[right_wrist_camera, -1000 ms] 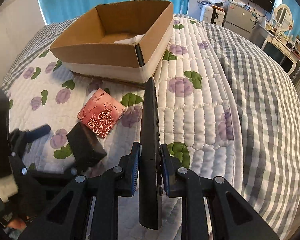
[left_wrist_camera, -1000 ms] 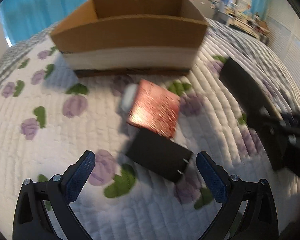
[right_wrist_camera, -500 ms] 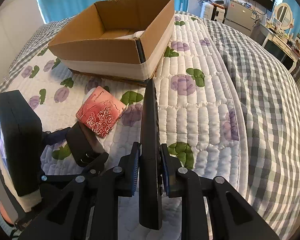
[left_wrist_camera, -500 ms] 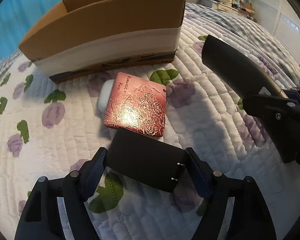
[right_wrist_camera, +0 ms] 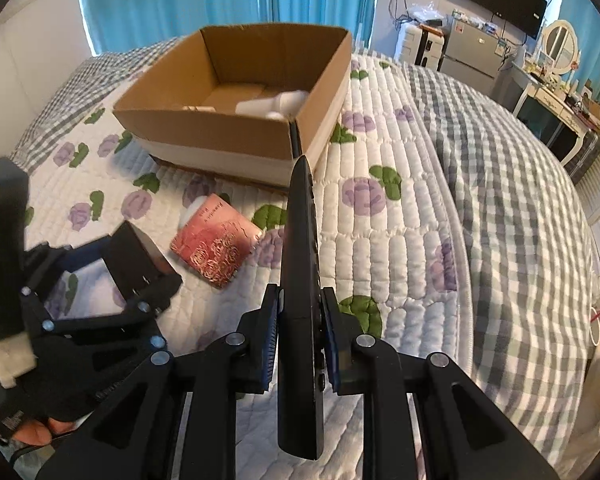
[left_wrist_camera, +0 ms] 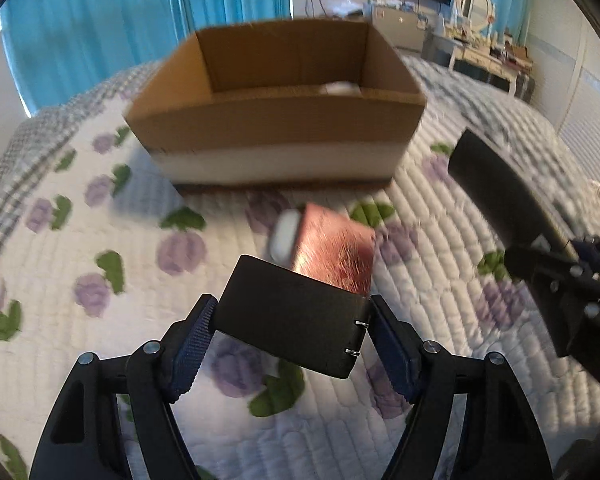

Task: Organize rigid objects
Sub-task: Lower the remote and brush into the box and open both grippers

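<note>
You hold flat black plug-in charger block (left_wrist_camera: 292,320) pinched in left claw (left_wrist_camera: 290,334); open brown cardboard box (left_wrist_camera: 276,128) lies straight ahead. Right claw (right_wrist_camera: 300,332) clamps slim black remote (right_wrist_camera: 300,280).

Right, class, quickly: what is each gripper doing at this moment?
Left gripper: jaws just closed, now shut on the black power adapter.
Right gripper: shut on the black remote control.

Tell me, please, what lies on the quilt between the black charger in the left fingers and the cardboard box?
In the left wrist view, a red embossed case and a small white object beside it lie there, before the cardboard box.
</note>
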### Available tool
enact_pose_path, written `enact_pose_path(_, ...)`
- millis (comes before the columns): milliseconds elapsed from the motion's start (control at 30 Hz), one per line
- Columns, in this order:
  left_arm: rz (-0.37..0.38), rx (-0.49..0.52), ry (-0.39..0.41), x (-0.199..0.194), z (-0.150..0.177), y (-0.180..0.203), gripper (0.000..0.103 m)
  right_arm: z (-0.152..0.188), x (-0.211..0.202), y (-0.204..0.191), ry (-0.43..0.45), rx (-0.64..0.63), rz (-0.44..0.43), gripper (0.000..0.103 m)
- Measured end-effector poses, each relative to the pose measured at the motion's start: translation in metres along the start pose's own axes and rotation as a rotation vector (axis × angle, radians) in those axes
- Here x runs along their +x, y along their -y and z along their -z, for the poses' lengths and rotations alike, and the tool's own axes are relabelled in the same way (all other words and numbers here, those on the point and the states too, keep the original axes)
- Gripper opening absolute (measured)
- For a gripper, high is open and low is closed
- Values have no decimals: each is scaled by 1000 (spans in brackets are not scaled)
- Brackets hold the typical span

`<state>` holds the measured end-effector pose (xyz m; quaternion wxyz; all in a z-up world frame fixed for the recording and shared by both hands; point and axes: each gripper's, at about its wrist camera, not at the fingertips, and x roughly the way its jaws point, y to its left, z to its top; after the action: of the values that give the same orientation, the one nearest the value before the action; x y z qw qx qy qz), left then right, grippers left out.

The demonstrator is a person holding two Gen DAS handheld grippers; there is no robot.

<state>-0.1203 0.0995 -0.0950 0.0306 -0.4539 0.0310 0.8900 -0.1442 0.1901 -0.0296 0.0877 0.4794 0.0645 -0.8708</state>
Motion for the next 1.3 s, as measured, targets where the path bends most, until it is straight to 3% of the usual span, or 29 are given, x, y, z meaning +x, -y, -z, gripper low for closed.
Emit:
enact_pose_path(367, -6, -5, 177, -63, -47, -42, 77, -21, -60, -17, 106, -33, -5, 19)
enact_pose_path(700, -26, -16, 295, -92, -104, -60, 76, -92, -94, -31, 238, -78, -13, 19)
enact_pose_path(1033, -35, -30, 313, -37, -183, -71, 76, -176, -59, -32, 298, -79, -20, 19)
enact_pose_path(1300, -82, 21, 241, 41, -200, -79, 76, -212, 5, -15, 262, -68, -9, 19)
